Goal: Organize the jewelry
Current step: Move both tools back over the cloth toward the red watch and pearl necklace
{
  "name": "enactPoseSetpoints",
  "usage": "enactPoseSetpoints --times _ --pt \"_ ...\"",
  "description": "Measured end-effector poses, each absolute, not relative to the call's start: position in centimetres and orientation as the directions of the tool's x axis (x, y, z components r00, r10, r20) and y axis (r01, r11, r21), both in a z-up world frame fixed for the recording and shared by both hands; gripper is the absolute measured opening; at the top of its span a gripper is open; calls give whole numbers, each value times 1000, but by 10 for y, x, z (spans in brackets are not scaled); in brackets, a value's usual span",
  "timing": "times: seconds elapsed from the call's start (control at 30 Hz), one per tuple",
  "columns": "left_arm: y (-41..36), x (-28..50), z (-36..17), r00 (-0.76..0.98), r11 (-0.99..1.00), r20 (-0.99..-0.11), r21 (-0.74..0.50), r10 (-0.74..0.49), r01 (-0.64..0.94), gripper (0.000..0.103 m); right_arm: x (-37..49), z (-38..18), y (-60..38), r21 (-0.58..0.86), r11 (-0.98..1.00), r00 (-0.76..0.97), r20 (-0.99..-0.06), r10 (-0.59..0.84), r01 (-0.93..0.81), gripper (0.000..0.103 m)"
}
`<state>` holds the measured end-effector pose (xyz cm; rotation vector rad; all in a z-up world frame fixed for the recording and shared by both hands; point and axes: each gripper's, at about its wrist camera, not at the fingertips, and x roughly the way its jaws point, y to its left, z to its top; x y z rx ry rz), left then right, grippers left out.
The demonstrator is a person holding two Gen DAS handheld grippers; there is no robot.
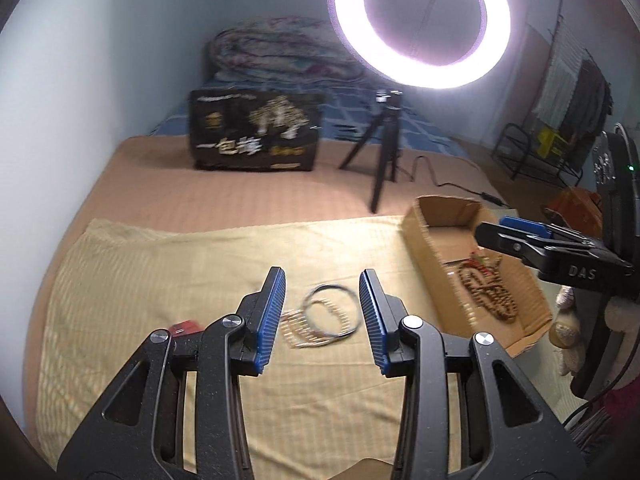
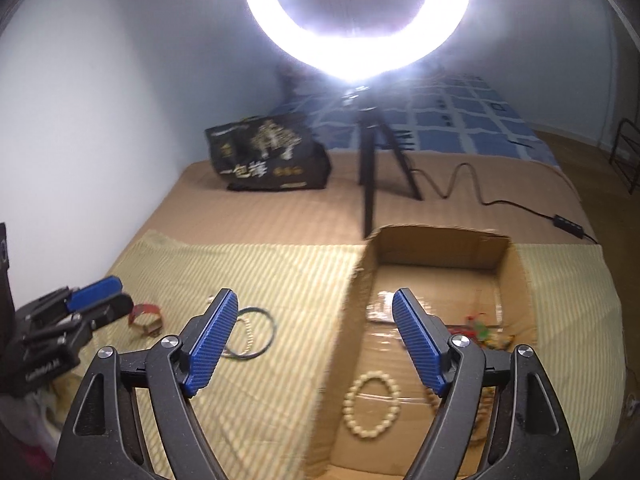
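Observation:
On the yellow striped cloth [image 1: 160, 280] lie thin dark bangles with a pale beaded bracelet [image 1: 330, 312], also visible in the right wrist view [image 2: 248, 332]. My left gripper [image 1: 322, 274] hangs just above them, open, with nothing between its pads. A red band [image 2: 146, 316] lies further left, close to the left gripper [image 2: 108, 296]. My right gripper [image 2: 315, 292] stands open and holds nothing, over the near left wall of the cardboard box [image 2: 440, 244]. Inside the box lie a cream bead bracelet [image 2: 372, 404], a colourful piece [image 2: 480, 326] and a brown bead necklace [image 1: 486, 292].
A lit ring light [image 1: 420, 20] on a black tripod [image 1: 380, 160] stands behind the box, its cable [image 2: 500, 200] trailing to the right. A black printed bag [image 1: 256, 136] sits at the back left. A folded quilt [image 1: 280, 48] lies by the wall.

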<state>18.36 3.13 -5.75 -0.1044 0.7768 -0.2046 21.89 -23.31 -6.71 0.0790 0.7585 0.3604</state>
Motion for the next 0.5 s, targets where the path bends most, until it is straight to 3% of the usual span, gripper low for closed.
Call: enactPoseSetpoints --times 0.5 --pt "118 179 -91 645 987 -751 -161 -142 29 38 224 -98 -175 230 925 588 -719 371 -303 83"
